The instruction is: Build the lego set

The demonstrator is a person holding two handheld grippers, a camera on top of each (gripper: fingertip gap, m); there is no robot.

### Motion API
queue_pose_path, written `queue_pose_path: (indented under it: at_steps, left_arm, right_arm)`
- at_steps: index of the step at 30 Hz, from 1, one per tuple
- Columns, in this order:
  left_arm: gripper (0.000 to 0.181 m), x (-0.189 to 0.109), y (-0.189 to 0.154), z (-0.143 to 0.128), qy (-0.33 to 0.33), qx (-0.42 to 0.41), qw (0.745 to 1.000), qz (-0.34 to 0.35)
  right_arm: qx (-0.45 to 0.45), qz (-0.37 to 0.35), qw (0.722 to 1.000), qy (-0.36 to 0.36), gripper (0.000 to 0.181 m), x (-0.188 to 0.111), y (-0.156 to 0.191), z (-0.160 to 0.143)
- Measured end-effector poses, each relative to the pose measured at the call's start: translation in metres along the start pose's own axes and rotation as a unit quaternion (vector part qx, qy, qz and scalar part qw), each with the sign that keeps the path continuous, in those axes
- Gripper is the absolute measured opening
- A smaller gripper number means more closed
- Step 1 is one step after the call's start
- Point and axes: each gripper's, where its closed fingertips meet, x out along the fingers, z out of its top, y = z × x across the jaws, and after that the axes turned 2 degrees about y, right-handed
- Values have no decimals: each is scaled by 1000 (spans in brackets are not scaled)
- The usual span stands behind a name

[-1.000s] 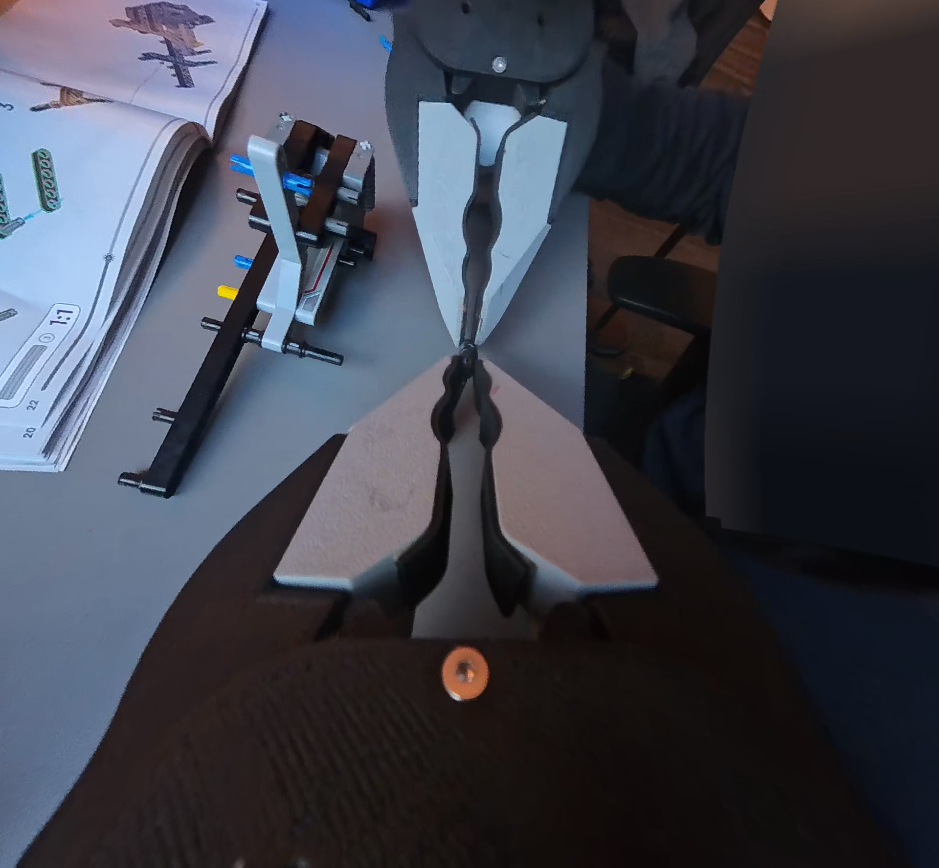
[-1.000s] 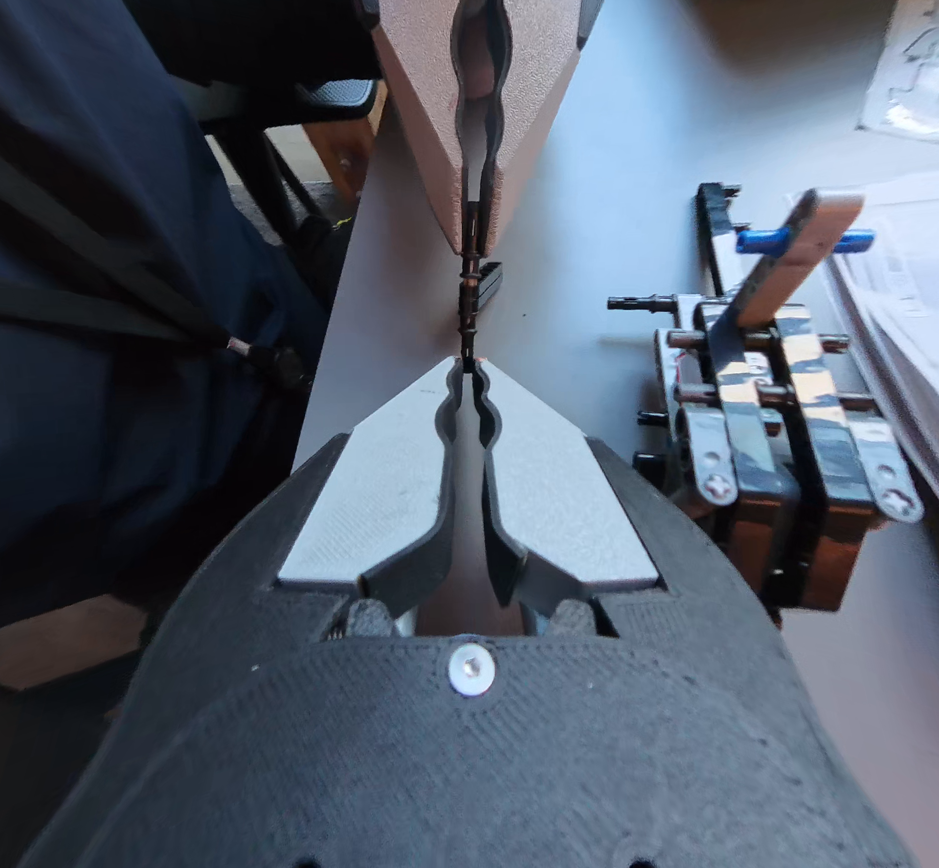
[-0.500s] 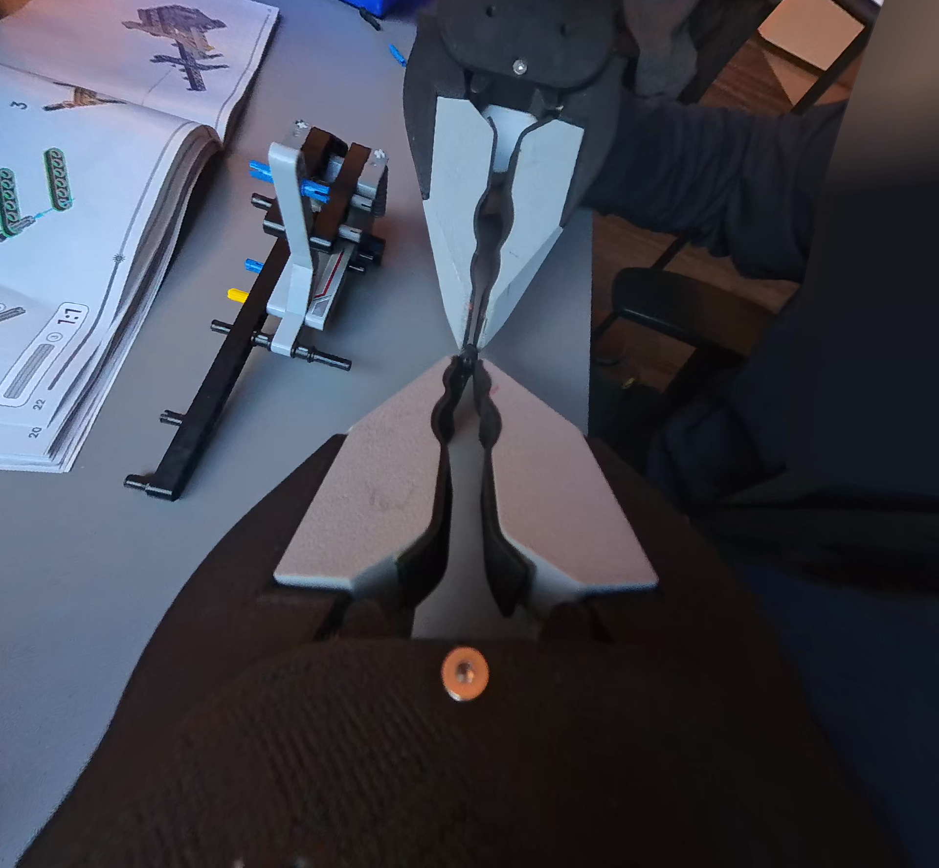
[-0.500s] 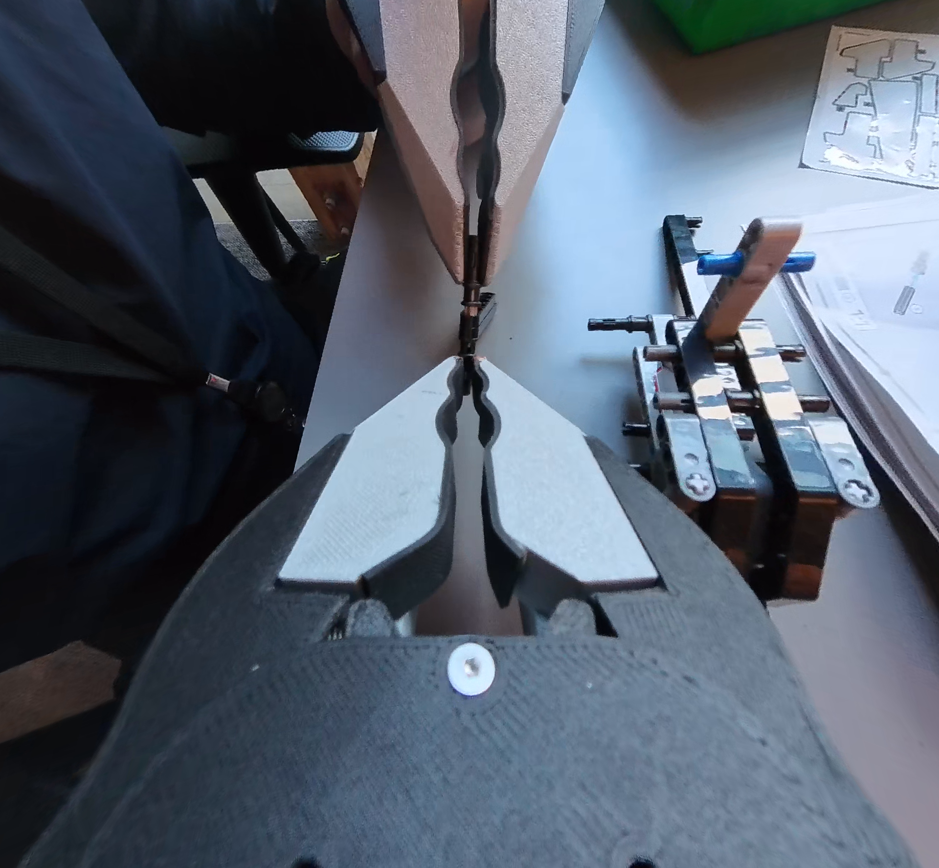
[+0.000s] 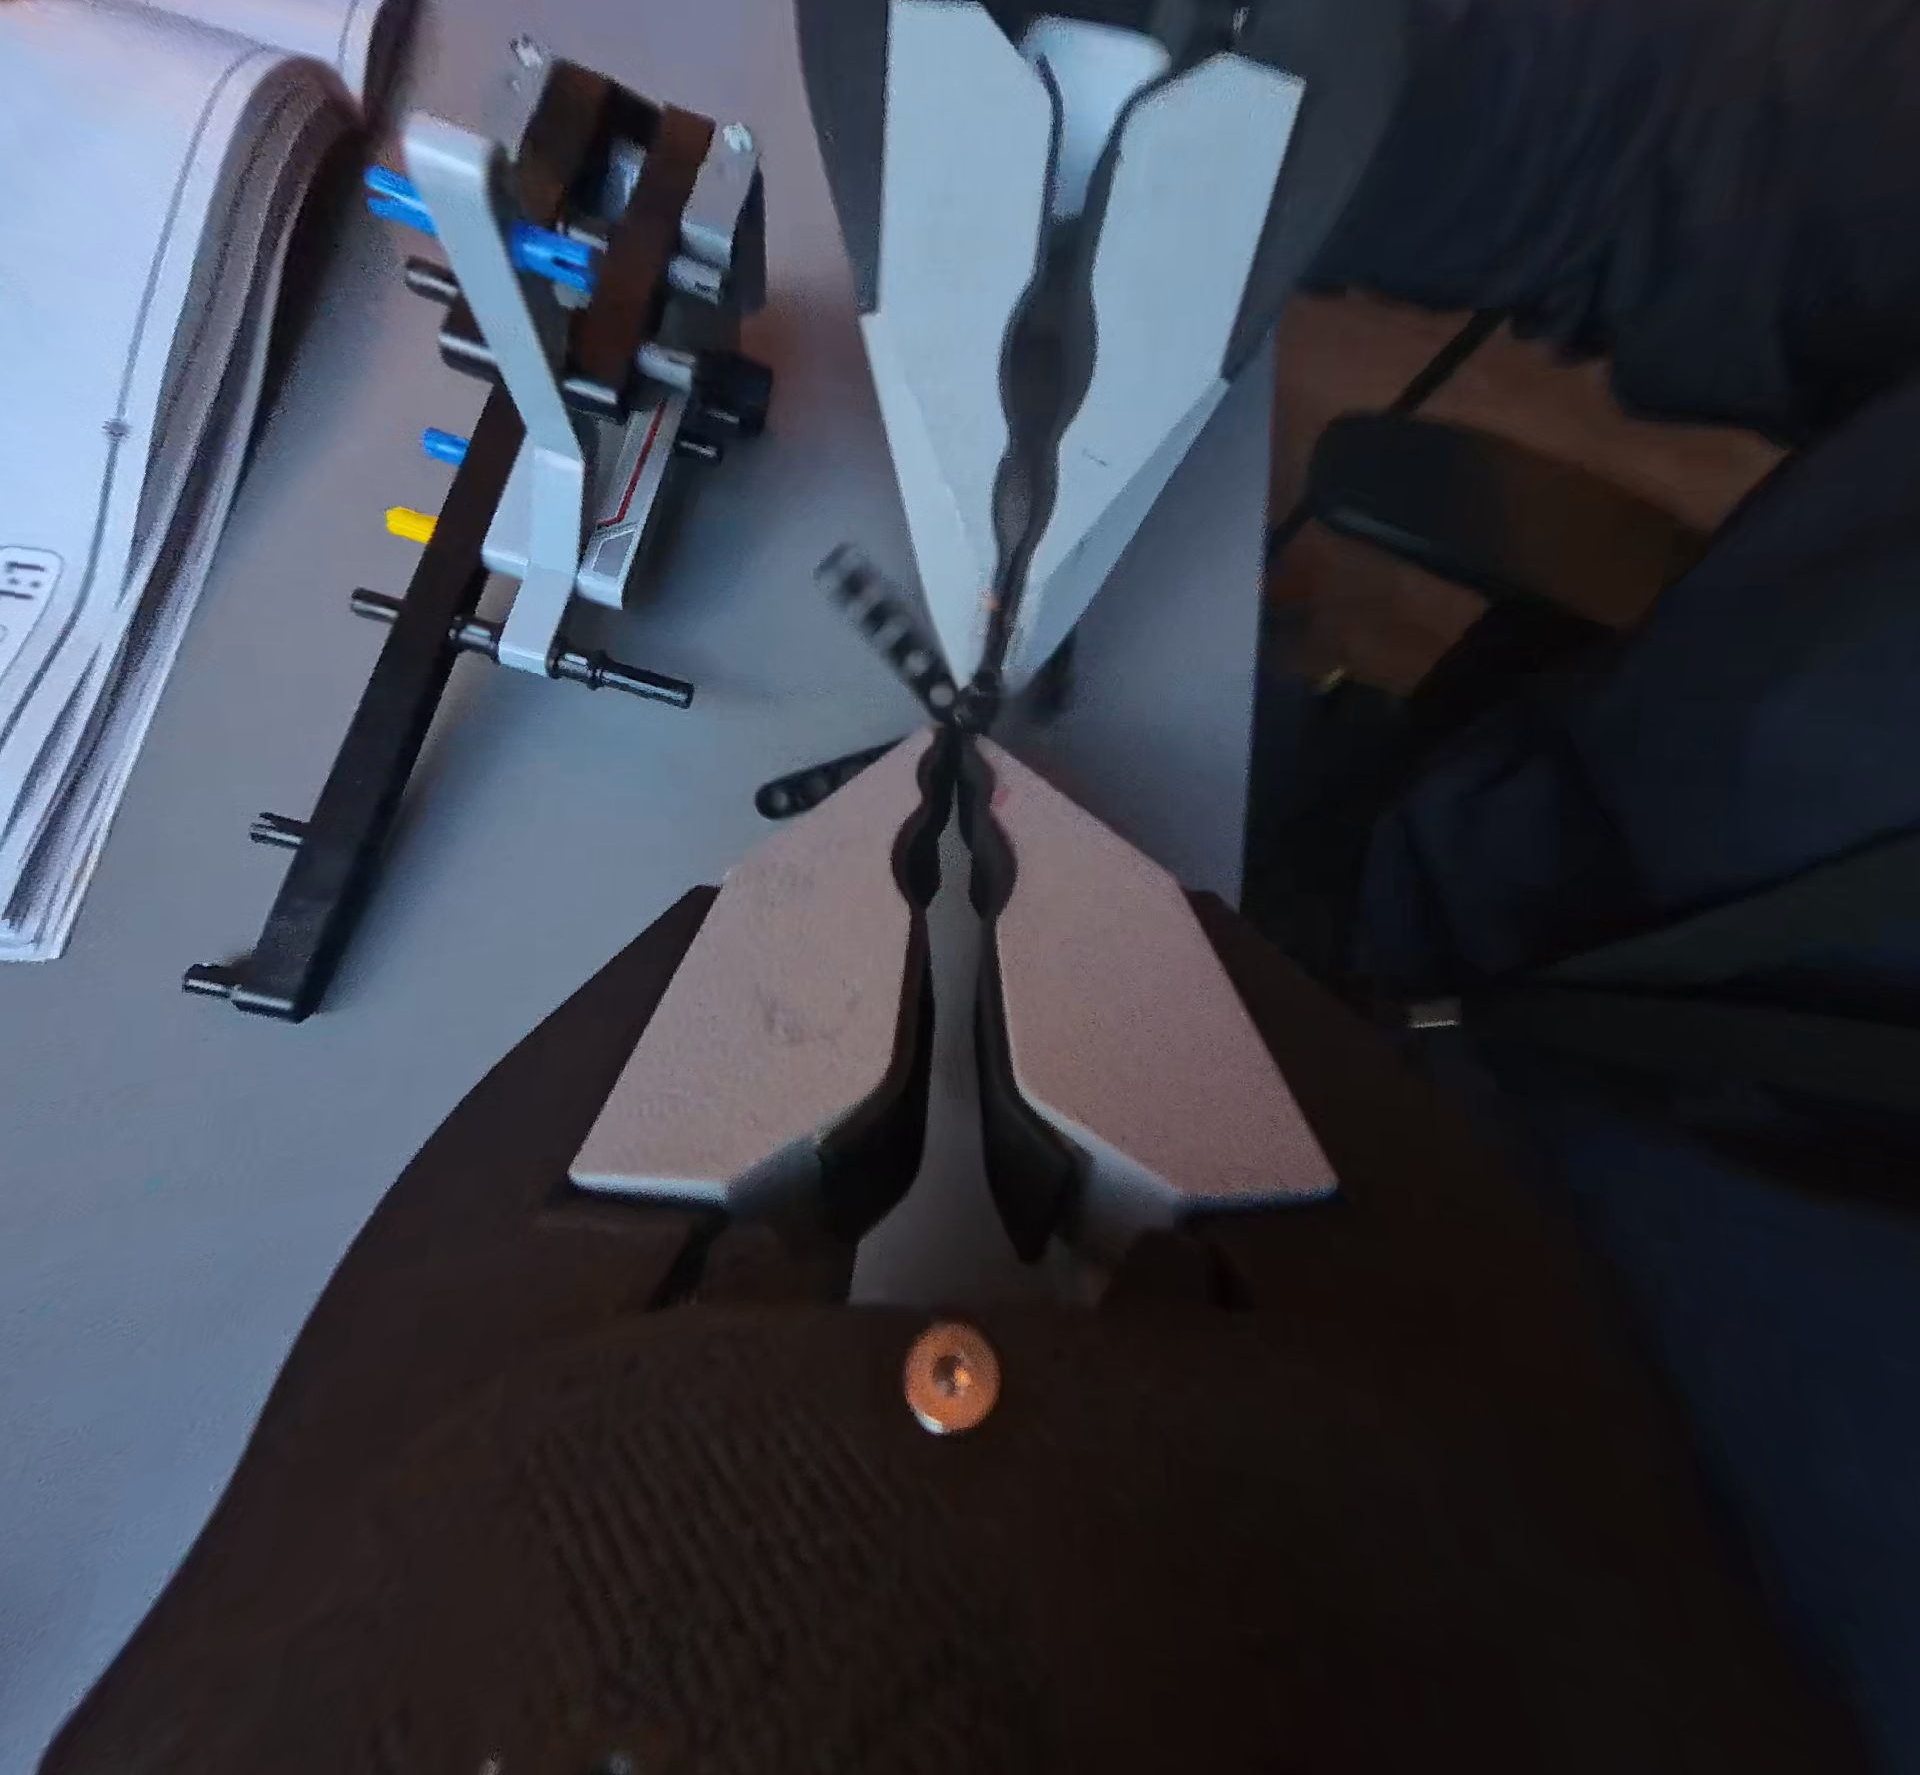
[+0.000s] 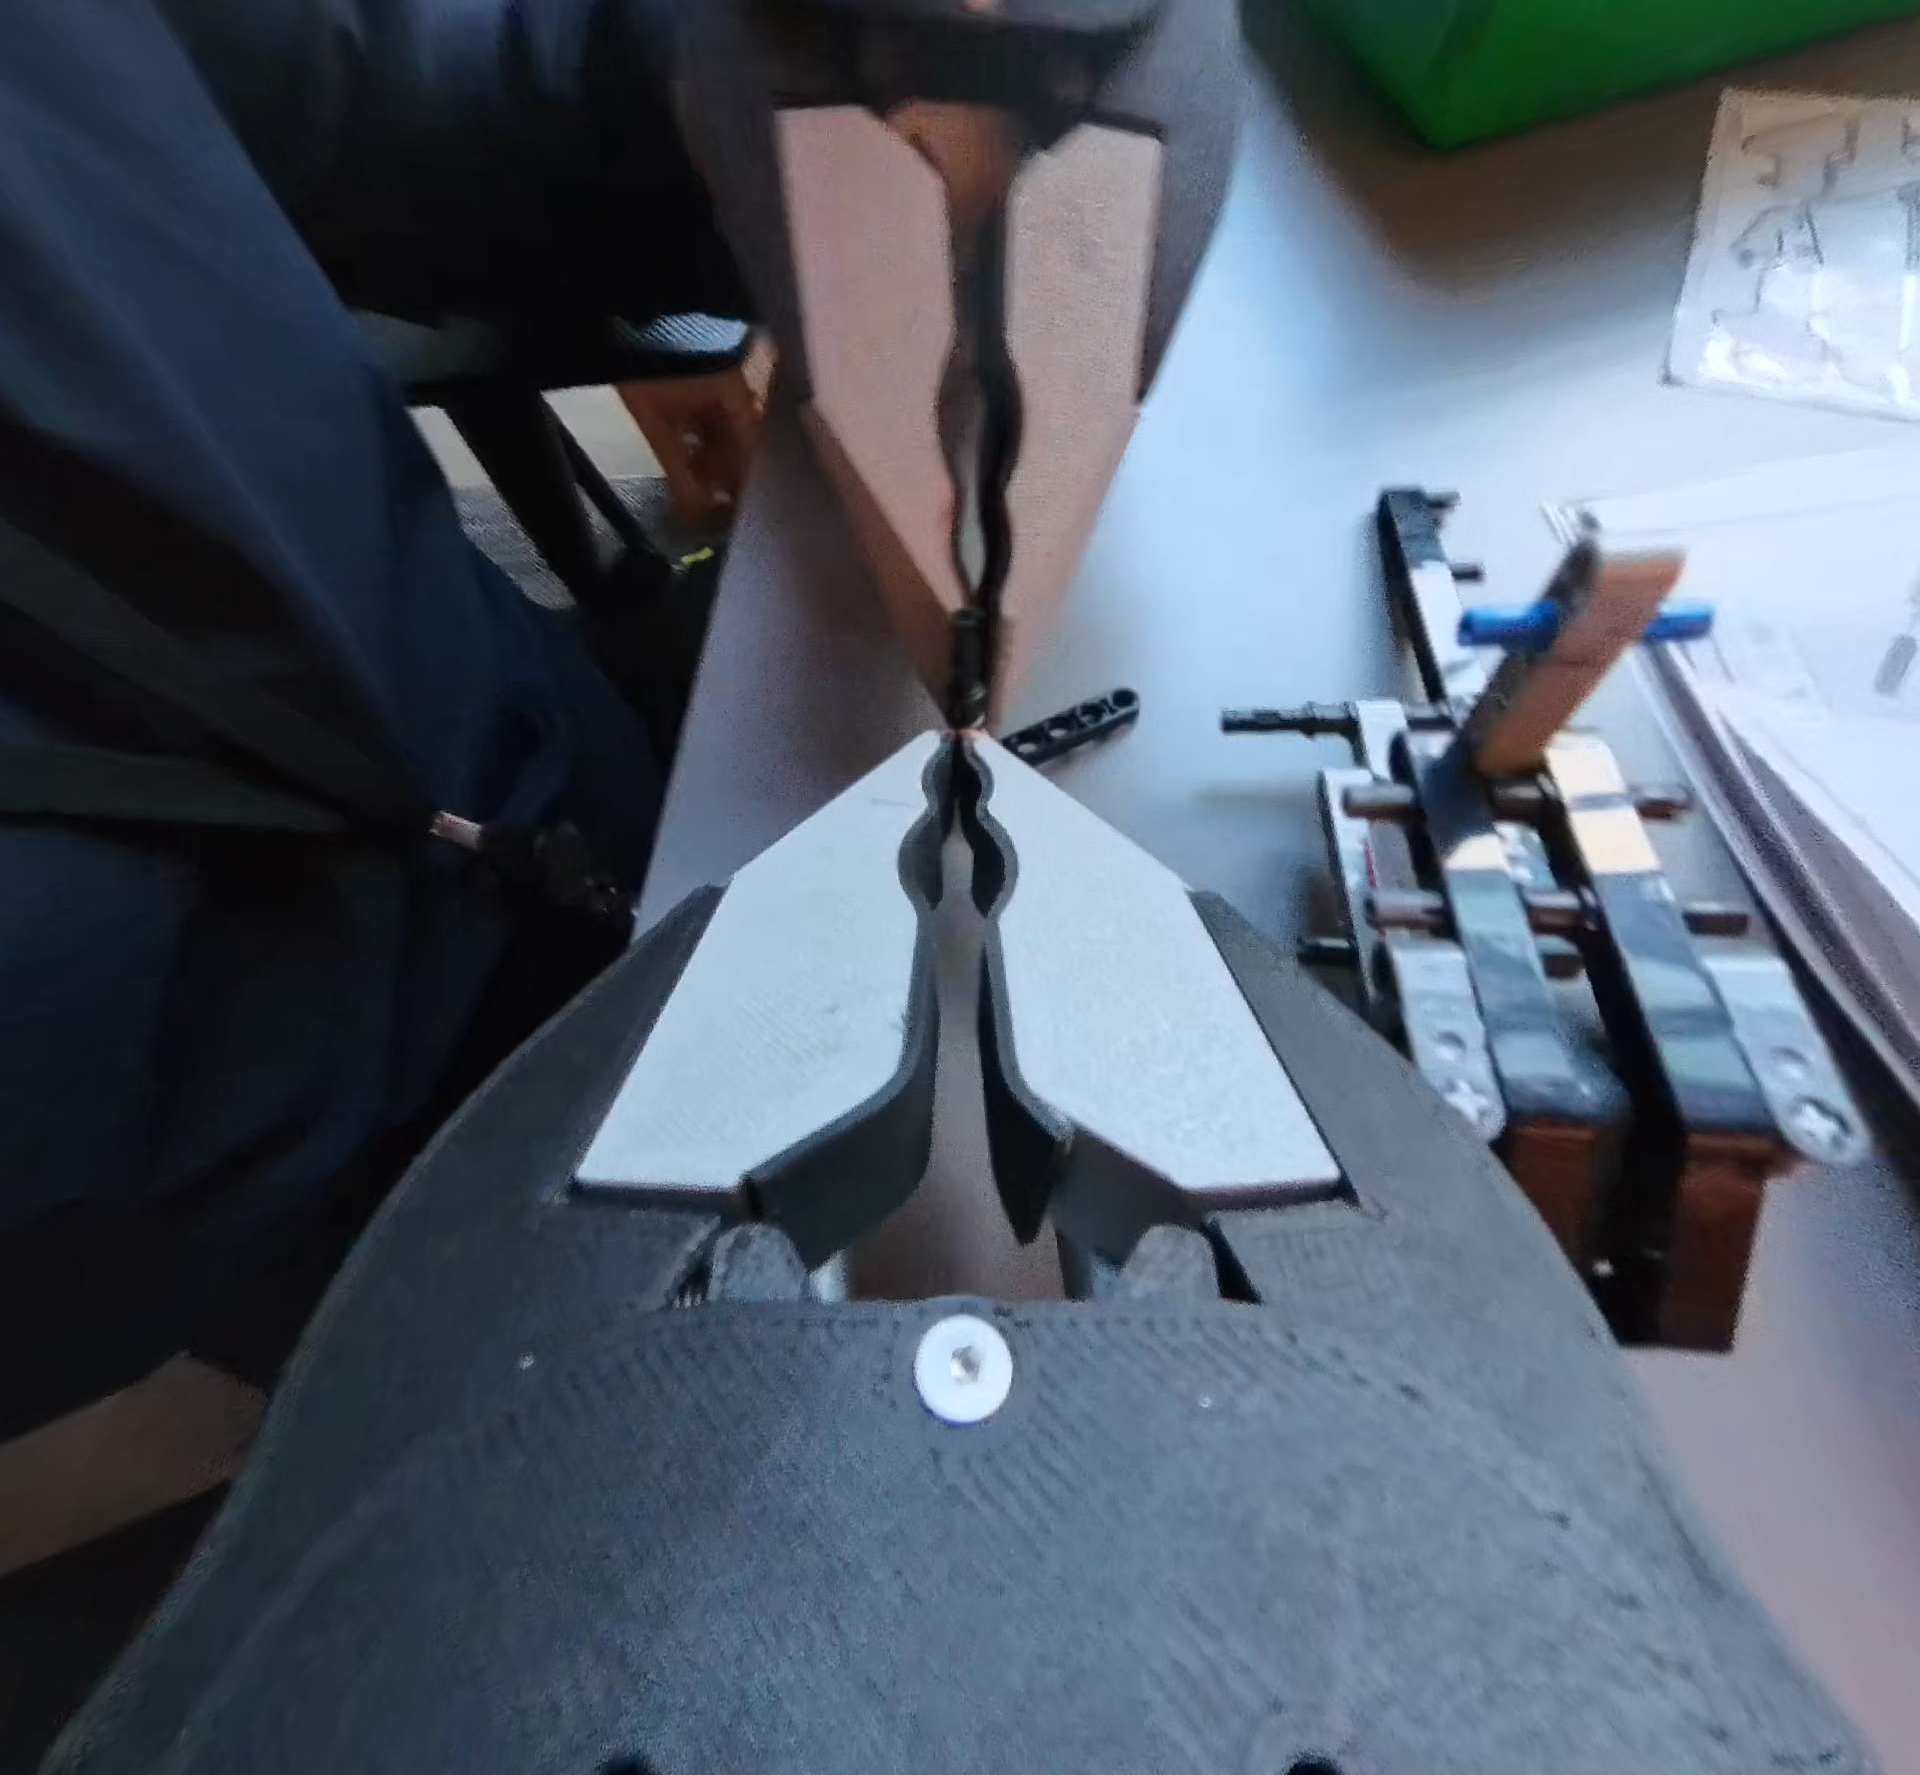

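Left wrist view: both tongs (image 5: pixel 951 738) clamped tip-to-tip on small black pin (image 6: pixel 968 660); black beam (image 6: pixel 1070 738) lies beside.

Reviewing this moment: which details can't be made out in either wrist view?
- Left wrist view: the black beam at the right gripper is motion-blurred; the grip itself is unclear.
- Right wrist view: the black pin in the left gripper has its far end hidden between the fingers.
- Both views: whether pin and beam are joined is too small to tell.
- Left wrist view: the instruction booklet is cut off by the edge.
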Motion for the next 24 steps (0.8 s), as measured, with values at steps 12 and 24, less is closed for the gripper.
queue_pose_path:
  at_steps: [12,24]
  left_arm:
    - [0,-8,9,7,-37,-51,998,-8]
    - [0,-14,9,14,-65,-39,997,2]
  right_arm:
    - [9,-121,992,-39,0,-31,-44,-3]
    - [-179,-223,958,-40,0,-44,-46,14]
